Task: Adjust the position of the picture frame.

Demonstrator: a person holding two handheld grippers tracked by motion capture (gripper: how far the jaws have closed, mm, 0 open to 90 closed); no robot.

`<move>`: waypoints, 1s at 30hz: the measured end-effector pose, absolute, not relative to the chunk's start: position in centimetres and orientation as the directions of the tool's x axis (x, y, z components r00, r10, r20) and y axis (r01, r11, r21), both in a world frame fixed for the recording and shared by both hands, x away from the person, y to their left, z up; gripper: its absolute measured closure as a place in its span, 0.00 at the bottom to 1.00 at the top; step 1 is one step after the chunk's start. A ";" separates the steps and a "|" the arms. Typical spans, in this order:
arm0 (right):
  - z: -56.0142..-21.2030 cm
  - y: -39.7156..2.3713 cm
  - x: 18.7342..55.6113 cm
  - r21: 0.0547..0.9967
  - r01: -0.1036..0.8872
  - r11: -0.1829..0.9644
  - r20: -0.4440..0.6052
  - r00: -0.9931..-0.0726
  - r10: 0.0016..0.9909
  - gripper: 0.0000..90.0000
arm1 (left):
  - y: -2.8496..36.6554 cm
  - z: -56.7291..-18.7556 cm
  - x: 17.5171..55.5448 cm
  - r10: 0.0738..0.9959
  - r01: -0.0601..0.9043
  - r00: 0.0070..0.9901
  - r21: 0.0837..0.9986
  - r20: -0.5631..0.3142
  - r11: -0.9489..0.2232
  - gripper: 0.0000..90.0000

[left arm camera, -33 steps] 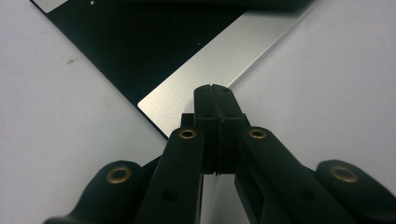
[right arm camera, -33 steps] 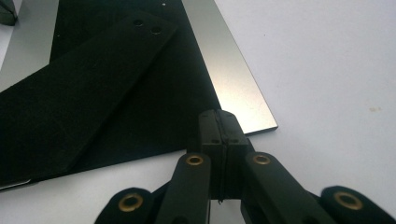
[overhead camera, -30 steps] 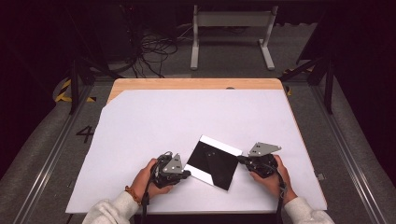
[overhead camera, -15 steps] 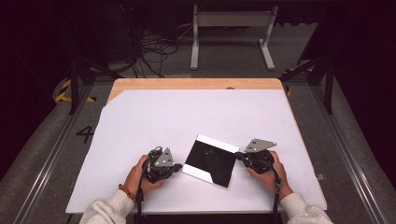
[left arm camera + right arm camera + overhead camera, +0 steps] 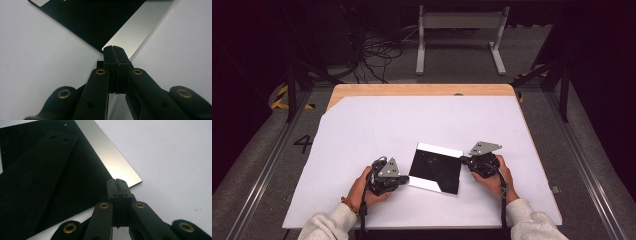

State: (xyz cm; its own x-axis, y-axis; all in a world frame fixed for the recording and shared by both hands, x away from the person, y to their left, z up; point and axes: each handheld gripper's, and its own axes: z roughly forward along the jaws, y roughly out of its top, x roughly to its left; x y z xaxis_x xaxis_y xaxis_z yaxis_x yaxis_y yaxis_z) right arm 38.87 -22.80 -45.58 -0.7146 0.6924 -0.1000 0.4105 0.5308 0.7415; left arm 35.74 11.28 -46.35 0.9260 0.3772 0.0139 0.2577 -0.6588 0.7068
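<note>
A flat black square plate with bright silver strips along two edges lies at a slant on the white sheet. My left gripper is shut, with its tips against the plate's left edge. In the left gripper view the closed tips meet a corner of the plate where the silver strip ends. My right gripper is shut at the plate's right corner. In the right gripper view its tips sit at the edge of the plate, below the silver strip. Nothing is between either pair of jaws.
The white sheet covers most of a wooden table, leaving bare wood along the far edge. Beyond the table are a metal stand and loose cables on the floor. Floor rails run along both sides.
My right gripper has slid a little left and away from the person, closing in on the plate's right corner. The plate looks nudged slightly left. Both grippers stay shut.
</note>
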 end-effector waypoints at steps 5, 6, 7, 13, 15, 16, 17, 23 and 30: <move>-45.6 -22.6 39.0 0.741 0.408 0.534 -0.112 -0.708 0.697 1.00 | 11.3 -46.4 35.7 0.376 0.252 0.926 0.706 0.021 -0.661 1.00; -45.6 -22.6 38.9 0.735 0.415 0.537 -0.112 -0.706 0.699 1.00 | 11.2 -46.4 35.7 0.377 0.252 0.926 0.707 0.022 -0.661 1.00; -45.6 -22.9 38.7 0.738 0.418 0.529 -0.097 -0.710 0.697 1.00 | 11.2 -46.4 35.5 0.380 0.249 0.925 0.704 0.032 -0.665 1.00; -45.5 -23.2 37.2 0.732 0.403 0.550 -0.095 -0.738 0.668 1.00 | 11.4 -46.3 35.5 0.369 0.243 0.929 0.703 0.030 -0.669 1.00; -45.3 -23.4 36.7 0.736 0.405 0.542 -0.071 -0.750 0.658 1.00 | 11.4 -46.2 35.4 0.361 0.238 0.932 0.696 0.034 -0.678 1.00; -45.3 -23.5 36.5 0.739 0.410 0.534 -0.058 -0.752 0.656 1.00 | 11.4 -46.2 35.4 0.359 0.237 0.933 0.692 0.034 -0.682 1.00; -45.3 -23.6 36.3 0.737 0.413 0.535 -0.050 -0.756 0.653 1.00 | 11.5 -46.1 35.4 0.355 0.238 0.934 0.686 0.031 -0.688 1.00; -45.5 -23.3 35.9 0.738 0.412 0.535 -0.035 -0.769 0.639 1.00 | 11.9 -46.1 35.4 0.353 0.253 0.936 0.687 0.005 -0.681 1.00; -45.7 -22.7 35.7 0.740 0.424 0.522 -0.016 -0.765 0.644 1.00 | 12.0 -46.2 35.7 0.344 0.256 0.939 0.691 -0.012 -0.676 1.00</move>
